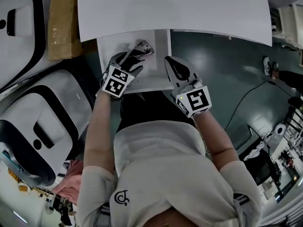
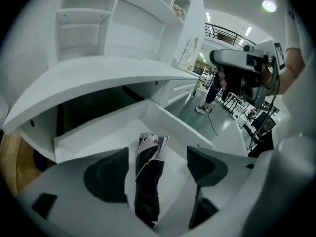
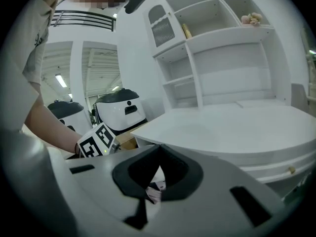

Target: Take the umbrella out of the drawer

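Black-and-pink umbrella (image 2: pixel 148 181) lies in the open drawer (image 2: pixel 173 120), not yet lifted. Left tongs (image 2: pixel 158 157) spread over it; right tongs (image 3: pixel 159 149) pressed together.

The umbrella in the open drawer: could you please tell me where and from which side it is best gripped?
Probably best to grip the umbrella across its dark, folded middle, coming from above. It lies flat along the drawer floor, so only its long sides are free; the left gripper, open, straddles it there.
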A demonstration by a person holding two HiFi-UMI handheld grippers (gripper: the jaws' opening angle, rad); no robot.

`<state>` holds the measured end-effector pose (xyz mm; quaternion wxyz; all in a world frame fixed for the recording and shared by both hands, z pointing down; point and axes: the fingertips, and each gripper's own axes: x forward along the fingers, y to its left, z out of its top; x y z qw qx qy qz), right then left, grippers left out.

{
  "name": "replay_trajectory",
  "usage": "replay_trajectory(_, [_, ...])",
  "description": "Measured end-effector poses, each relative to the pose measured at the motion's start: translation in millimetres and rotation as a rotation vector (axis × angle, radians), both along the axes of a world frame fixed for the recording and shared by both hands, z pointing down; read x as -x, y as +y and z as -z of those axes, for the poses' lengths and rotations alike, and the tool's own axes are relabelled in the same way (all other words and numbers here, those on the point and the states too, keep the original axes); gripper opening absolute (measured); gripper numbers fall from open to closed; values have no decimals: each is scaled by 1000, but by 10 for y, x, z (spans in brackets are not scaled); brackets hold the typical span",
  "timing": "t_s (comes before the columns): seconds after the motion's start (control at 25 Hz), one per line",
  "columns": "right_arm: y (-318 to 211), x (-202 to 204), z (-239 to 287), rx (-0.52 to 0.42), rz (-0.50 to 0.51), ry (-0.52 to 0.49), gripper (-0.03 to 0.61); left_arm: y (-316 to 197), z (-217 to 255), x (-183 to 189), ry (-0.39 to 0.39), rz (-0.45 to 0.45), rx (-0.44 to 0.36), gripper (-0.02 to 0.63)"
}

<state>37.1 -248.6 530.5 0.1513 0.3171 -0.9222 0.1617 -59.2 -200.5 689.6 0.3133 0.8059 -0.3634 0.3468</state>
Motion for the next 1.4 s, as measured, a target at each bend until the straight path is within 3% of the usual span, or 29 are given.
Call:
replay_trajectory(0.28, [-154,85,-203,36,9,-8,6,-84,-570,-126,-80,-77,117,387])
replay_trajectory(0.48, [-235,-22,-443,106,-35,7,6,-97,-920,-152,-111,-66,178,388])
replay_trajectory(0.64, [-253,-131,-581,140,-76,3,6,-152,-1103,-155,-165,-58,173,388])
replay_trajectory(0.88, [-319,-153,-638,110,-88,22,6,-145,-1286,-171,-282,-162,147,385])
replay_trajectory(0.96, [-319,-163,-685,123,-100,17,6,-160,-1302,-159,-312,-173,135,342])
replay_trajectory(1.08, [-331,-151,-687,113,-101,25,6,-157,-1288,-167,-314,-172,127,297])
replay_trajectory(1.4, [-272,-105,-621,88,-115,52,6,-178,-1122,-122,-272,-147,118,258])
